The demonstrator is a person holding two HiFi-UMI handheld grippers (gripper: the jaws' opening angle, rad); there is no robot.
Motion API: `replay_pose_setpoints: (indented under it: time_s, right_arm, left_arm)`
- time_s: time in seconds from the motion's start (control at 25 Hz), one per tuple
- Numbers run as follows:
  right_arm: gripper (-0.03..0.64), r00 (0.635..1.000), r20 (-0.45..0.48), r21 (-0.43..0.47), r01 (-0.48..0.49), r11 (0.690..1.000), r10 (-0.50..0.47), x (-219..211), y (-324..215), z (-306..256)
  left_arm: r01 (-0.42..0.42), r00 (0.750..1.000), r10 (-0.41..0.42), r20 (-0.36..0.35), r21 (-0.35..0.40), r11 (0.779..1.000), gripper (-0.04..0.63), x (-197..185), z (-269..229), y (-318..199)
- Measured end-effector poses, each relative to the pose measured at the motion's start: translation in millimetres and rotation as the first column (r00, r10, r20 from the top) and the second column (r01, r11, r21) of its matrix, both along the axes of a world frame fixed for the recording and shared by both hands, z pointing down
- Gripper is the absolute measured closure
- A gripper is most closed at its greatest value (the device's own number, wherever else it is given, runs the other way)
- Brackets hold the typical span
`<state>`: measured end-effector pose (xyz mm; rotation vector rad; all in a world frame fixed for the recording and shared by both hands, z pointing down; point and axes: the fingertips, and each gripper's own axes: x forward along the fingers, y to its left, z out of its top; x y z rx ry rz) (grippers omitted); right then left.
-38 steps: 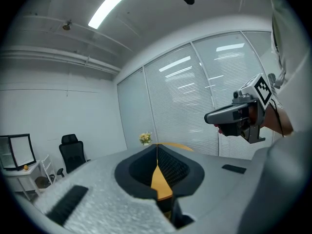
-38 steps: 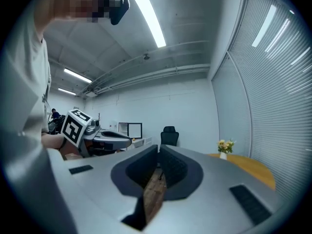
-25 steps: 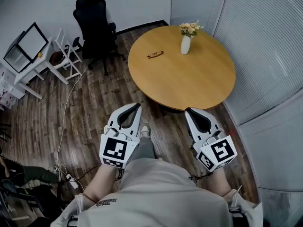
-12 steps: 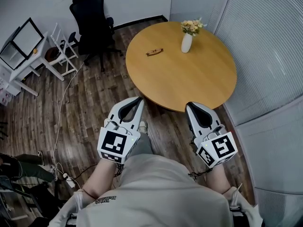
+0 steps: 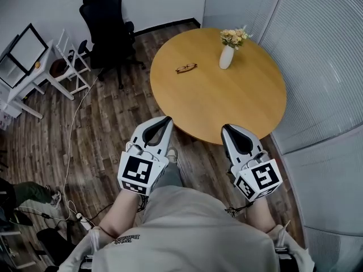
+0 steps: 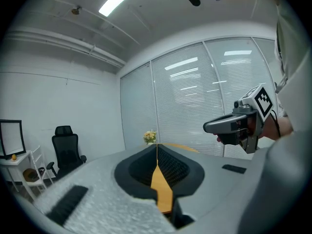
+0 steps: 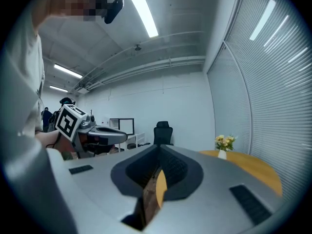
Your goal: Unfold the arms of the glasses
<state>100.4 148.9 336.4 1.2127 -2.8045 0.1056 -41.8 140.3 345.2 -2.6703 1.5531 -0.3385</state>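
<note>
Pulled without a steadying hold, the light glasses (image 5: 186, 68) would likely skid across the smooth table (image 5: 227, 103), and a careless reach could tip the vase (image 5: 226, 56). They lie folded on the table's far left, long axis roughly left-to-right in the head view; lens side unclear. The left gripper (image 5: 160, 124) and right gripper (image 5: 231, 132) are both closed, empty and well short of them

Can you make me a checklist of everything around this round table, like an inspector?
Surface: round wooden table, bare but for two things.
Job's things: glasses lie on its far left part; too small to tell if folded.
Clutter: white vase of flowers, upright, apart from the glasses.
Grippers: left tongs and right tongs both shut, empty, near the table's near edge.
Cables: white cable across the wooden floor.
Surroundings: black office chair, white rack, window blinds.
</note>
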Motion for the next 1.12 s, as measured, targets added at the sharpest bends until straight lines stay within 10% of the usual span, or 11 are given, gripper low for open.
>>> replay_pose_setpoints:
  time_s: [1.12]
  right_arm:
    - [0.578, 0.990, -0.078, -0.018, -0.115, 0.993, 0.114, -87, -227, -14]
  left_arm:
    - [-0.125, 0.992, 0.125, 0.017, -0.023, 0.992, 0.571, -77, -9, -245]
